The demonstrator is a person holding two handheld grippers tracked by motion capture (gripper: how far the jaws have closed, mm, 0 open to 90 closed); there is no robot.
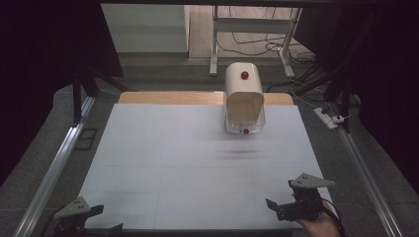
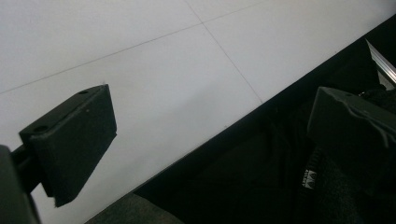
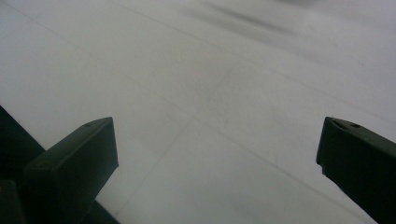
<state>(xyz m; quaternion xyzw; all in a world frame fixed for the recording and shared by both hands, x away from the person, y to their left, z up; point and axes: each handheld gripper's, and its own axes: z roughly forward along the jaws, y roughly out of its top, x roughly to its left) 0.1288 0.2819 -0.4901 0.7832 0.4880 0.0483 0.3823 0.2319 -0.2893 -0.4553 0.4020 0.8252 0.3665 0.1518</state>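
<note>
- Two hand-held grippers at near edge of desk (image 1: 197, 163), both empty
- Left hand-held gripper (image 1: 91, 219) at near-left corner, jaws wide apart, half over desk edge in left gripper view (image 2: 205, 135)
- Right hand-held gripper (image 1: 279, 197) at near-right, hand (image 1: 321, 227) under it, jaws wide over bare white top (image 3: 215, 154)
- Cream box (image 1: 243, 98) w/ red knob (image 1: 244, 75) stands at far side, right of centre, well apart from both grippers; open end faces the person

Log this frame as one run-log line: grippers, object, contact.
left gripper: open, near table edge | right gripper: open, above white table | cream container: far side, upright, untouched | contact: none
</note>
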